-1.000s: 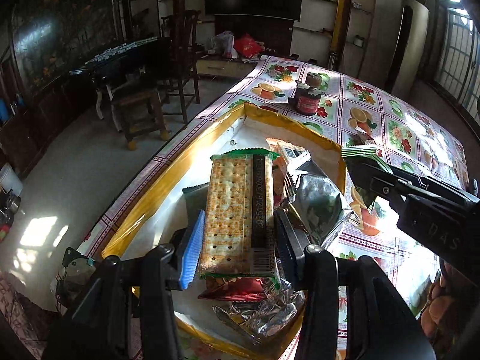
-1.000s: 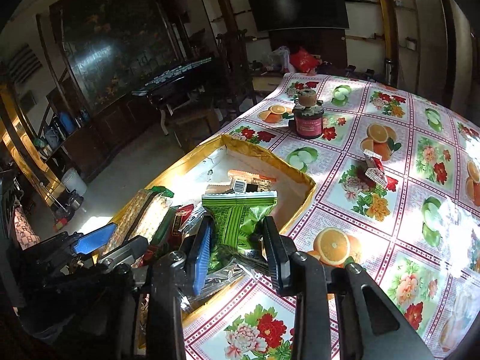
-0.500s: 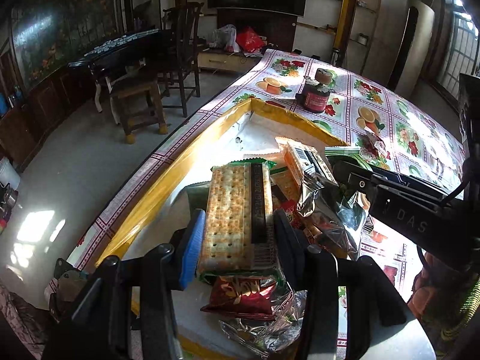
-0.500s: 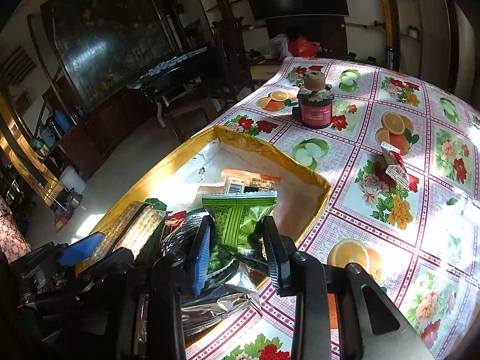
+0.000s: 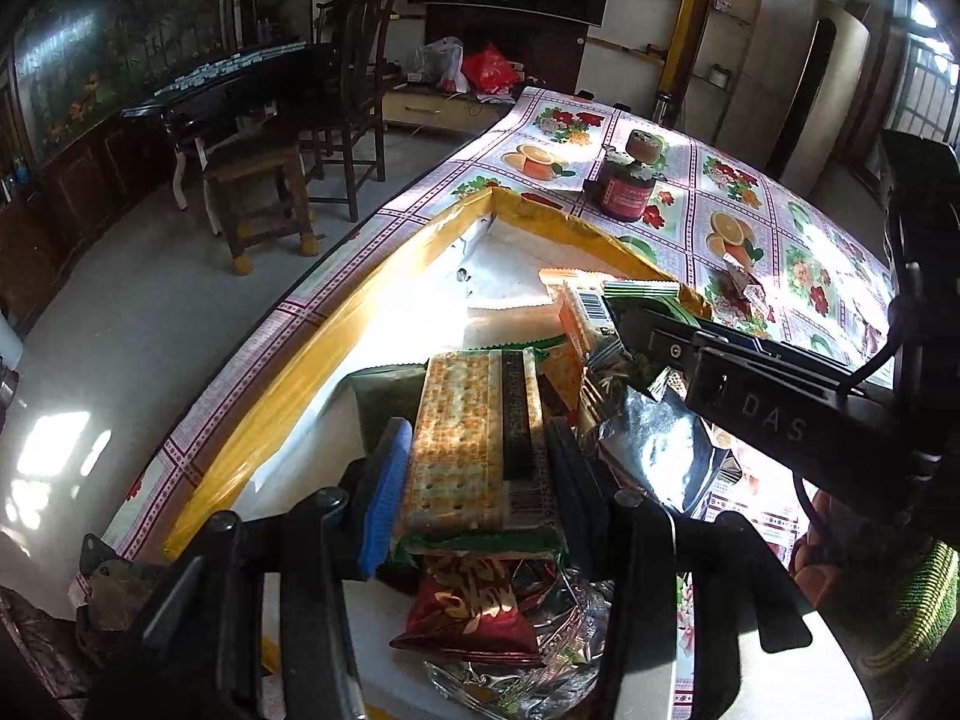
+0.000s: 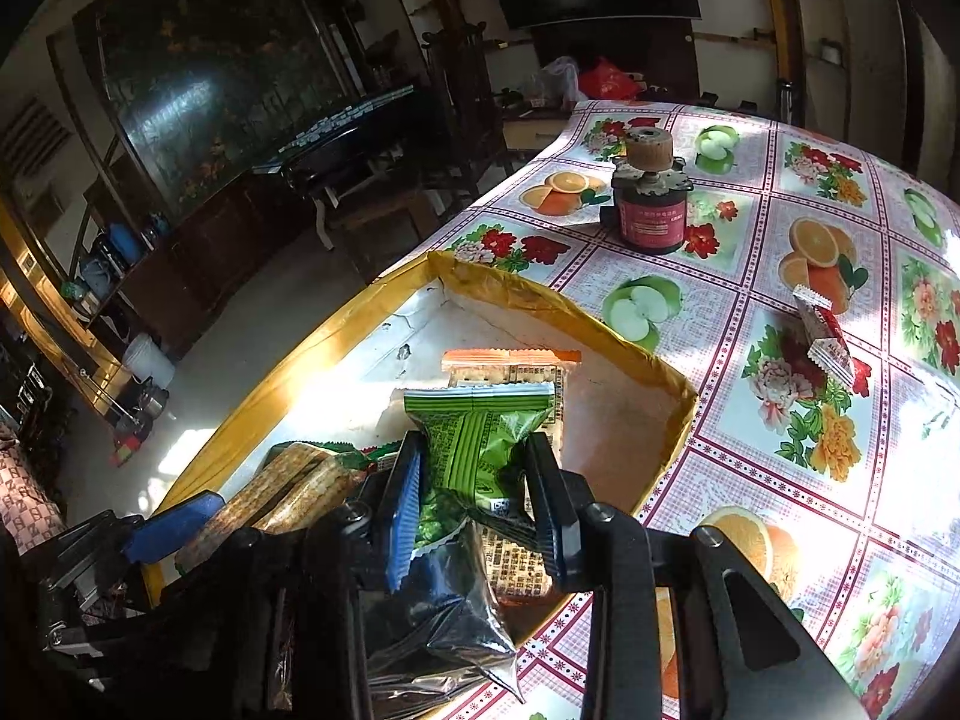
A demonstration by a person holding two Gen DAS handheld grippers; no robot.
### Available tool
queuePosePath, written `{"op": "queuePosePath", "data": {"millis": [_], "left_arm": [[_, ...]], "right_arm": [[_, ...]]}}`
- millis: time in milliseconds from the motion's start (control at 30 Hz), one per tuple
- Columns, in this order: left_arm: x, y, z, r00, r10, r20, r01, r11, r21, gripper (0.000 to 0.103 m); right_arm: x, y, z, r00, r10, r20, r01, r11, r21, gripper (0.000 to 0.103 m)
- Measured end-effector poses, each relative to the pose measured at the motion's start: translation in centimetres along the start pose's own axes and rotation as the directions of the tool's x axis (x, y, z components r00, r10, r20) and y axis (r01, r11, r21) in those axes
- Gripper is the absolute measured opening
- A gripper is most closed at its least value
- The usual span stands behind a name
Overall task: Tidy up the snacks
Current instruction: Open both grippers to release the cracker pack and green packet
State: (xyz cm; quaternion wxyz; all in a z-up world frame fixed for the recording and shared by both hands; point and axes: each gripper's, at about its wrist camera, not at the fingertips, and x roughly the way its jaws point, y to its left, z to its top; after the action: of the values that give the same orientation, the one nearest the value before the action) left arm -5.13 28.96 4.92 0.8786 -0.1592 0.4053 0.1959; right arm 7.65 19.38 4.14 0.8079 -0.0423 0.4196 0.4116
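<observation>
The left gripper pinches a cracker pack above the yellow-rimmed box, over a red snack bag and silver wrappers. Beside it, the right gripper clamps a green packet over the box's near end. Farther right on the fruit-print tablecloth lie a small red sachet and, behind, a red jar.

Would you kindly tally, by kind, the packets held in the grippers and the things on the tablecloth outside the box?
Packets held in grippers: 2 (cracker pack in left gripper, green packet in right gripper).
Loose packets on the tablecloth: 1 (red and white).
Jars: 1.
Total: 4.
</observation>
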Motion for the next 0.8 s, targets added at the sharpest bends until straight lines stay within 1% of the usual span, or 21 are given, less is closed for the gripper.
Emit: {"op": "queuePosePath", "data": {"millis": [67,167,200,300,433,600,800], "left_arm": [[-0.2,0.2,0.0,0.999,-0.032,-0.002,0.032,0.999,-0.011,0.048],[-0.7,0.3,0.1,0.998,-0.055,0.008,0.056,0.998,-0.026,0.048],[-0.9,0.3,0.1,0.999,-0.052,0.015,0.053,0.998,-0.026,0.048],[-1.5,0.2,0.2,0.998,-0.052,0.028,0.053,0.998,-0.025,0.05],[-2.4,0.4,0.2,0.998,-0.053,0.046,0.054,0.998,-0.033,0.058],[-3.3,0.2,0.1,0.997,-0.051,0.061,0.053,0.998,-0.03,0.061],[-4.3,-0.6,-0.1,0.996,-0.047,0.078,0.048,0.999,-0.016,0.064]], "right_arm": [[-0.2,0.1,-0.1,1.0,0.003,-0.001,-0.003,1.0,0.002,0.035],[-0.6,0.2,-0.2,1.0,0.002,0.006,-0.002,1.0,0.002,0.045],[-0.8,0.3,-0.2,1.0,0.003,0.009,-0.003,1.0,0.0,0.046],[-1.4,0.5,0.0,1.0,0.009,0.022,-0.009,1.0,-0.006,0.046],[-2.6,0.6,0.1,0.999,0.0,0.052,0.0,1.0,-0.015,0.048],[-4.5,-0.4,-0.1,0.997,-0.004,0.082,0.004,1.0,0.004,0.048],[-6.6,-2.0,-1.2,0.994,-0.015,0.105,0.011,0.999,0.04,0.048]]}}
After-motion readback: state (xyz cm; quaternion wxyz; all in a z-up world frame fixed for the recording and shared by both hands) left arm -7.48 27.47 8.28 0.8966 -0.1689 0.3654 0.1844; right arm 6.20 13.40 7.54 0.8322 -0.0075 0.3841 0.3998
